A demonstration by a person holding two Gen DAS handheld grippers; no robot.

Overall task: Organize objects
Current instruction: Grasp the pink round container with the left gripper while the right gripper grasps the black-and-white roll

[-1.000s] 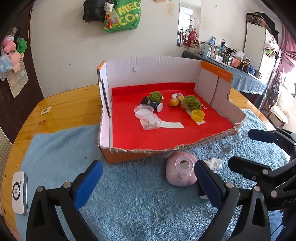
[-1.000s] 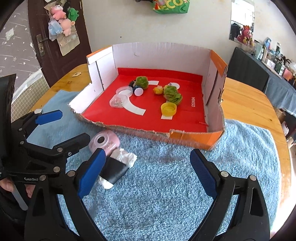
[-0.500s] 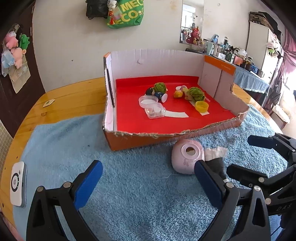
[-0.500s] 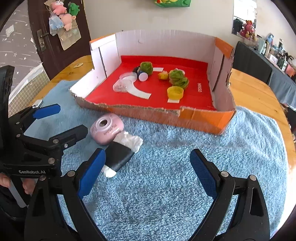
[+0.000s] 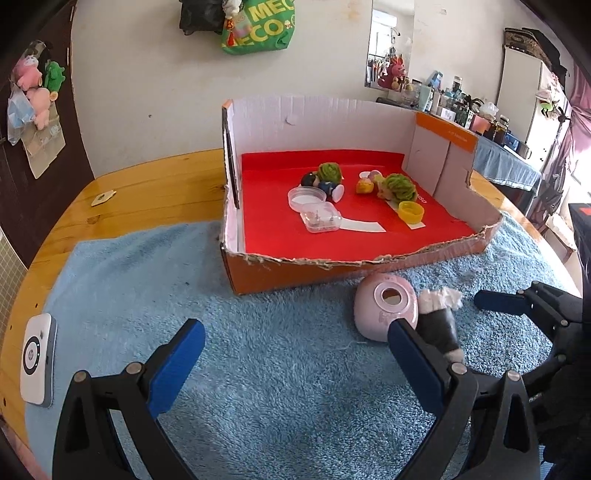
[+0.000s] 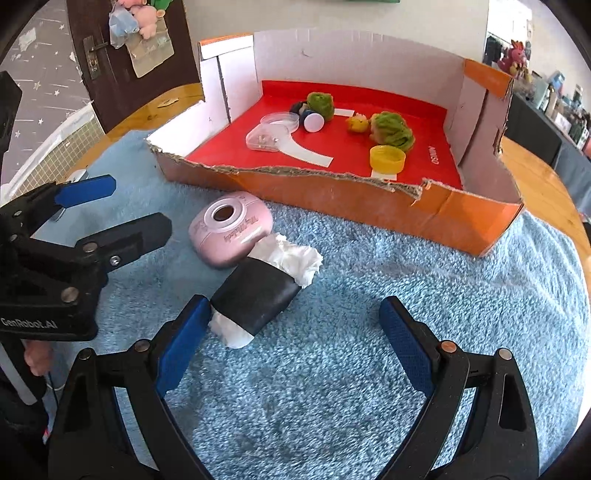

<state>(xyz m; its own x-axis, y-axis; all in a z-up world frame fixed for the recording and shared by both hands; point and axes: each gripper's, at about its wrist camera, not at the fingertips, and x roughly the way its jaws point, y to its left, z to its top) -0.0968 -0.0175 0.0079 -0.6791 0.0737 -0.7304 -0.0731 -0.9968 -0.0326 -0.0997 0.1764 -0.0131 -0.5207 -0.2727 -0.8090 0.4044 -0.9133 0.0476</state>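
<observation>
The pink round case point(image 6: 231, 230) lies on its side on the blue fleece towel point(image 6: 351, 332), just in front of the torn front wall of the cardboard box point(image 6: 332, 195); touching it lies a black roll stuffed with white tissue point(image 6: 258, 295), tissue poking out at both ends; the right gripper point(image 6: 295, 332) hangs over the towel with its jaws wide and nothing between them, its left blue pad just beside the near end of the roll; the left gripper point(image 5: 295, 354) hangs open just as wide, nothing gripped, its right pad close by the case and the roll.

Out to the box now; red floor, white inner walls, orange outside; inside sit two green fuzzy balls point(image 5: 400, 186), a yellow cap point(image 5: 410, 212), a small yellow toy point(image 5: 364, 186), two clear plastic lids or dishes point(image 5: 314, 206), a dark little figure point(image 5: 314, 181) and white paper strips point(image 5: 362, 225); all well apart from the case outside.

The towel covers most of a round wooden table point(image 5: 147, 184); a white device point(image 5: 37, 358) rests at the towel's left edge; a small paper scrap point(image 5: 102, 197) lies on bare wood.

Beyond, a pale wall with a green bag point(image 5: 258, 26) hanging; a dark door point(image 6: 129, 55) with plush toys pinned to it; a cluttered counter point(image 5: 461, 110) runs along the far right.
</observation>
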